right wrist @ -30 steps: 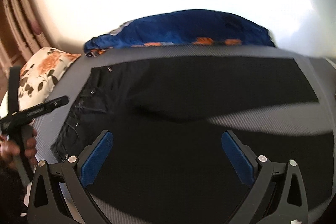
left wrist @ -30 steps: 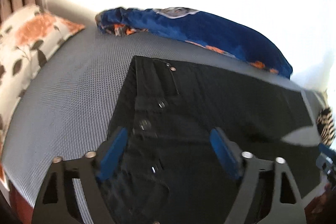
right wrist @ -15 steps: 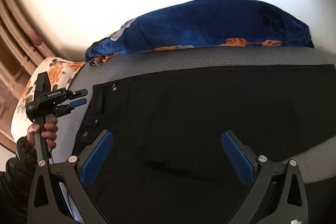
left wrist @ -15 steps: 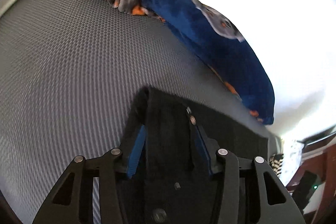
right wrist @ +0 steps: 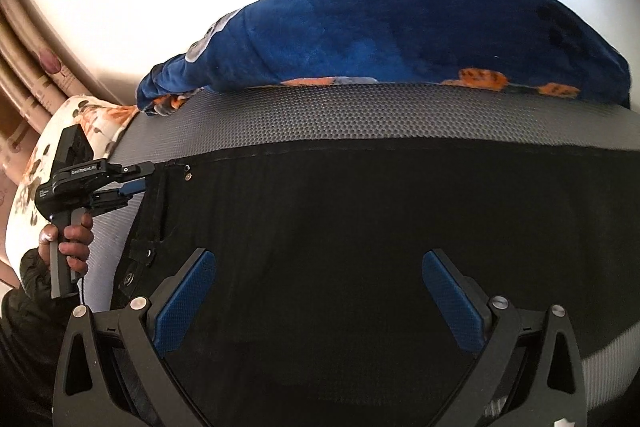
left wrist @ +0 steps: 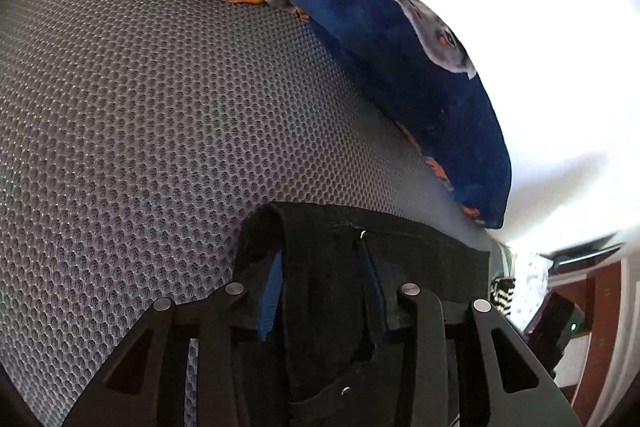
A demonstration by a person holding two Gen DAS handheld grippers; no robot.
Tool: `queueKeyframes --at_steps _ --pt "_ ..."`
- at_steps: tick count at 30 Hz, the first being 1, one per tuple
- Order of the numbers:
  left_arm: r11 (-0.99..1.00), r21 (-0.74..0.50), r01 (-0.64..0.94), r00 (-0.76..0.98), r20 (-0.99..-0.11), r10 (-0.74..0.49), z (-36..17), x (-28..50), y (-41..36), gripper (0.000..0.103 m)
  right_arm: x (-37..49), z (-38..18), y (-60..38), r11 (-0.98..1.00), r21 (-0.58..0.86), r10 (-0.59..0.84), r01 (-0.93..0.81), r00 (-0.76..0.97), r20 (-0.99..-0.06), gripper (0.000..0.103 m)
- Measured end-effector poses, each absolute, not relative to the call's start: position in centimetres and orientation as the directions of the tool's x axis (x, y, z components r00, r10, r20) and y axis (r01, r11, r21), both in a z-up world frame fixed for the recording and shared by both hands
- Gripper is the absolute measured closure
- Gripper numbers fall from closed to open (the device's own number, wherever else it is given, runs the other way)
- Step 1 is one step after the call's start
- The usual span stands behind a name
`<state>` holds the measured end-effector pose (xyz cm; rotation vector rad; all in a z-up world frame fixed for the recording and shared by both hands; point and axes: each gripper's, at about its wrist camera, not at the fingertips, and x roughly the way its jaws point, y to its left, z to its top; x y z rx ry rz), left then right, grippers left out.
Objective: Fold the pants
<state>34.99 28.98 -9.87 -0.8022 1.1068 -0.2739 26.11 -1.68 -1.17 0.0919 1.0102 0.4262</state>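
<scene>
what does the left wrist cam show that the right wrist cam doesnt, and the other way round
Left wrist only: the left gripper shut on the waistband corner of the black pants, and a device with a green light. Right wrist only: the right gripper open over the pants, the floral pillow, and the hand holding the left gripper. Both: the pants, grey mesh mattress and blue blanket.

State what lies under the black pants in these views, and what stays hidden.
The black pants lie on a grey mesh mattress, visible around their edges. The covered part cannot be seen. The left gripper pinches the waistband corner.
</scene>
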Motion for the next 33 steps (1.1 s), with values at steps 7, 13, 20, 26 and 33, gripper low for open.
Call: queueKeyframes --at_steps 7,13,20,26,33 --pt "0.676 -0.721 -0.155 0.455 -0.659 -0.599 -9.6 35.4 27.9 0.069 28.3 -1.7 -0.8 0.904 0.237 0.386 -0.356 0.444 -0.809 0.000" --pt "0.646 -0.752 -0.130 0.420 -0.632 -0.651 -10.7 33.9 29.6 0.071 29.2 -2.1 -0.6 0.898 0.249 0.402 -0.363 0.446 -0.799 0.000" --pt "0.622 -0.774 -0.118 0.457 -0.599 -0.658 -10.6 35.5 28.9 0.071 29.3 -2.8 -0.6 0.894 0.258 0.410 -0.366 0.436 -0.801 0.000" --pt "0.614 -0.775 -0.146 0.485 -0.597 -0.639 -11.1 36.8 28.1 0.082 30.2 -3.6 -1.0 0.897 0.259 0.403 -0.359 0.422 -0.812 0.000" --pt "0.660 -0.749 -0.058 0.579 -0.564 -0.589 -8.0 34.4 27.3 0.094 33.1 -3.4 -0.6 0.868 0.168 0.367 -0.467 0.378 -0.850 0.000"
